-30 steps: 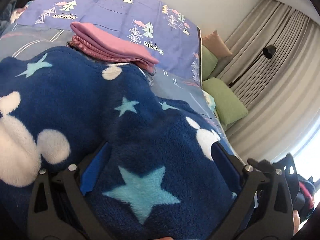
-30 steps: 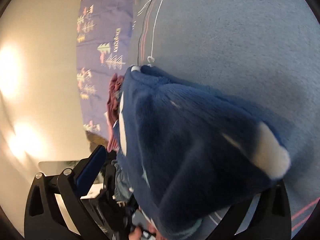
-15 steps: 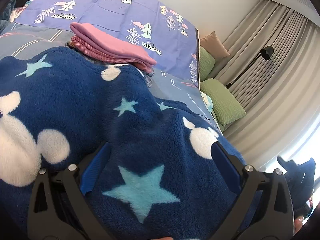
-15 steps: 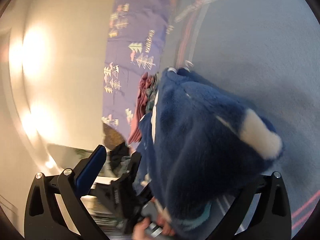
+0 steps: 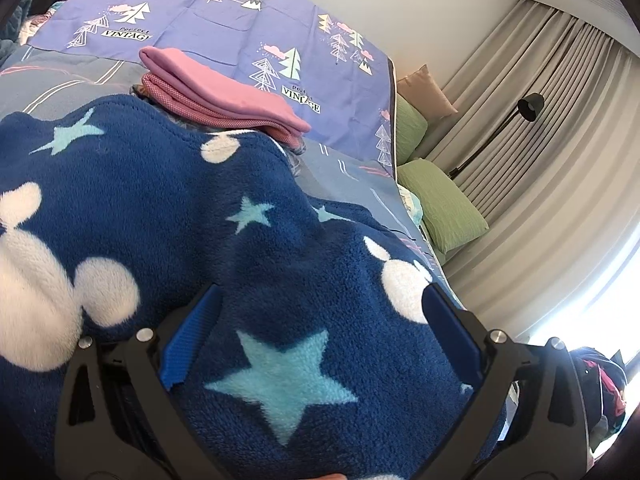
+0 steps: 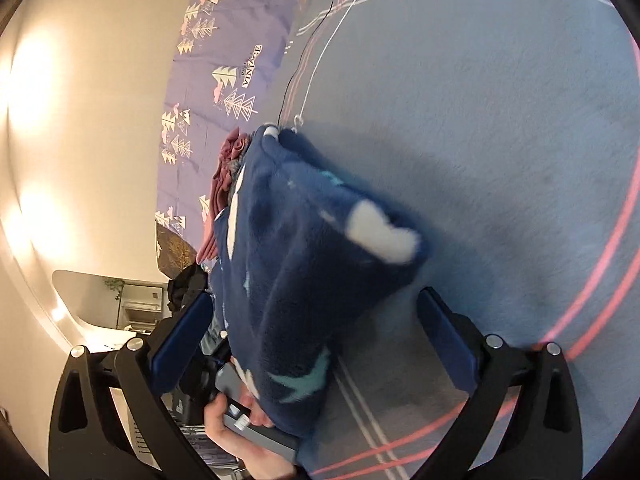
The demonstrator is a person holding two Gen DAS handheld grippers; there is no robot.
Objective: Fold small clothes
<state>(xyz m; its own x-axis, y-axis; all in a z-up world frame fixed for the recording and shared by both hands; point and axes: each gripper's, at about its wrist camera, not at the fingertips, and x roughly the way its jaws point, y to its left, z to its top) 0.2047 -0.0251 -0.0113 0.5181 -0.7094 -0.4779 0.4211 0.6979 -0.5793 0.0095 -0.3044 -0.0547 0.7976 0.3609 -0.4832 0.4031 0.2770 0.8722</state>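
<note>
Fleece garment (image 5: 248,264) edge abuts pink folded stack (image 5: 224,100); bedspread (image 6: 500,140) beyond bare.

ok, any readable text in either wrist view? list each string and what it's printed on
"Perfect VINTAGE" on the purple tree-print sheet, left wrist view, by the trees at upper left.
"Perfect VINTAGE" again on the same sheet, by the tree past the folded pink clothes, at; the small upper word is only just legible.
"VINTAGE" on the sheet in the right wrist view, sideways, partly blurred.
Nothing readable on the blue fleece or the grippers.

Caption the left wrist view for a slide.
Open left gripper over a navy star-print fleece, folded pink clothes stacked behind.
</note>
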